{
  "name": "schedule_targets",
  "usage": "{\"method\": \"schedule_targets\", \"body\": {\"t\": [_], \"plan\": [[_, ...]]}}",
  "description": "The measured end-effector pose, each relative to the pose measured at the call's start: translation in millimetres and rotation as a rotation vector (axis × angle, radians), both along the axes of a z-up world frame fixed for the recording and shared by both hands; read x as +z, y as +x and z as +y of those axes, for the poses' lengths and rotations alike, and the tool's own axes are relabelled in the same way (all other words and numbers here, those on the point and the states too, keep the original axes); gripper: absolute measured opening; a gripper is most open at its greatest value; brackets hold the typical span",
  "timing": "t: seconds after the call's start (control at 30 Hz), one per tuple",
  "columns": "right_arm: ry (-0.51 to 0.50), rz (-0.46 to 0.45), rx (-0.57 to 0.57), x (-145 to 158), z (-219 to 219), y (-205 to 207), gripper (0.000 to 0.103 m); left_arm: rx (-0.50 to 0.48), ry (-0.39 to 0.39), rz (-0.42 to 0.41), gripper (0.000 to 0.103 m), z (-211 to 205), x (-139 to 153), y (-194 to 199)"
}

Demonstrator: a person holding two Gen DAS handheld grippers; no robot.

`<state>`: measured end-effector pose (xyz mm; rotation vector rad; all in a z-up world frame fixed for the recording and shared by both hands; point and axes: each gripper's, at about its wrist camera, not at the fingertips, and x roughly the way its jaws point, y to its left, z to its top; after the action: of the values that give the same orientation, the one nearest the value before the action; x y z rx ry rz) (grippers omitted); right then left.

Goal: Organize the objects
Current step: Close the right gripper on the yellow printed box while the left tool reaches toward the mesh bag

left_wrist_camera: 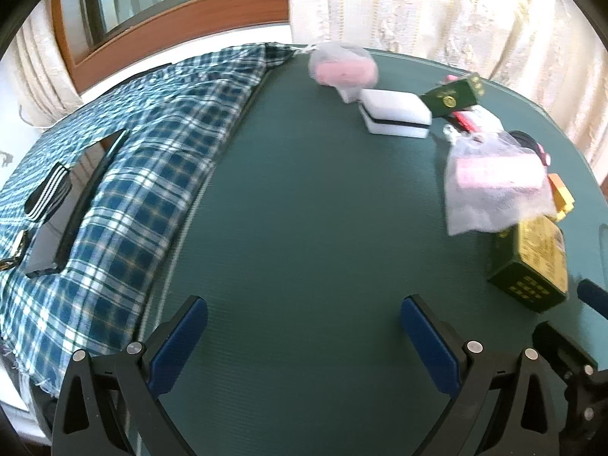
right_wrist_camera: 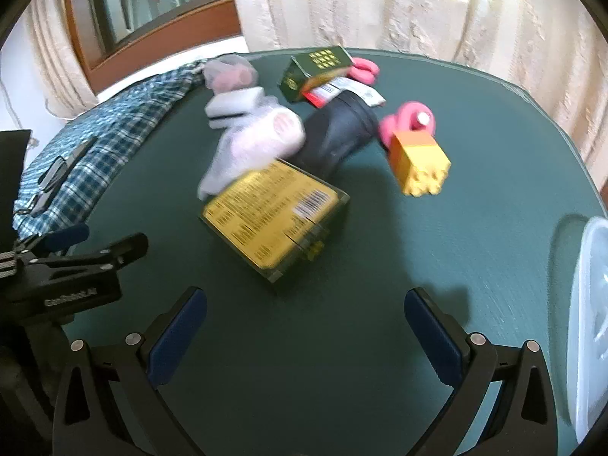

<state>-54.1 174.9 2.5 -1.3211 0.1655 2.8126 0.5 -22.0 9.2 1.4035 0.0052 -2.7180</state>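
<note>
Loose objects lie on a green table (left_wrist_camera: 296, 197). A dark green box with a yellow label (right_wrist_camera: 273, 220) lies nearest my right gripper (right_wrist_camera: 304, 326), which is open and empty just short of it. Behind it are a plastic-wrapped pink item (right_wrist_camera: 262, 140), a black cylinder (right_wrist_camera: 334, 133), a white sponge block (right_wrist_camera: 233, 108), a yellow toy block (right_wrist_camera: 418, 163) and a second green box (right_wrist_camera: 315, 68). My left gripper (left_wrist_camera: 304, 334) is open and empty over bare table; the white sponge block (left_wrist_camera: 397, 112) and the wrapped pink item (left_wrist_camera: 494, 182) lie ahead to its right.
A plaid cloth (left_wrist_camera: 125, 174) with a black tray on it covers the table's left side. A translucent white container (right_wrist_camera: 591, 319) stands at the right edge. Curtains and a window lie behind the table. The left gripper's body (right_wrist_camera: 64, 269) shows at left in the right wrist view.
</note>
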Motion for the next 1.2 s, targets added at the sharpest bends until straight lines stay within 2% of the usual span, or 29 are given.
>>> {"method": "schedule_targets", "body": {"t": [0.23, 0.47, 0.57, 0.63, 1.2], "plan": [[0.011, 0.017, 0.059, 0.3, -16.4, -22.0, 0.103, 0.029, -0.025, 0.003, 0.103, -8.6, 3.7, -2.6], [0.016, 0.008, 0.079, -5.3, -19.4, -33.1, 0.103, 0.035, -0.017, -0.005, 0.103, -11.9, 5.6, -10.2], [-0.002, -0.004, 0.073, -7.5, -16.0, -35.0, 0.092, 0.022, -0.02, -0.004, 0.103, -6.7, 5.7, -10.4], [0.002, 0.004, 0.064, -6.0, -13.6, -34.3, 0.08, 0.013, -0.019, -0.003, 0.103, -3.2, 6.5, -11.6], [-0.045, 0.019, 0.017, -2.1, 16.5, 1.8, 0.05, -0.094, -0.038, 0.007, 0.103, 43.5, 17.3, -14.9]]}}
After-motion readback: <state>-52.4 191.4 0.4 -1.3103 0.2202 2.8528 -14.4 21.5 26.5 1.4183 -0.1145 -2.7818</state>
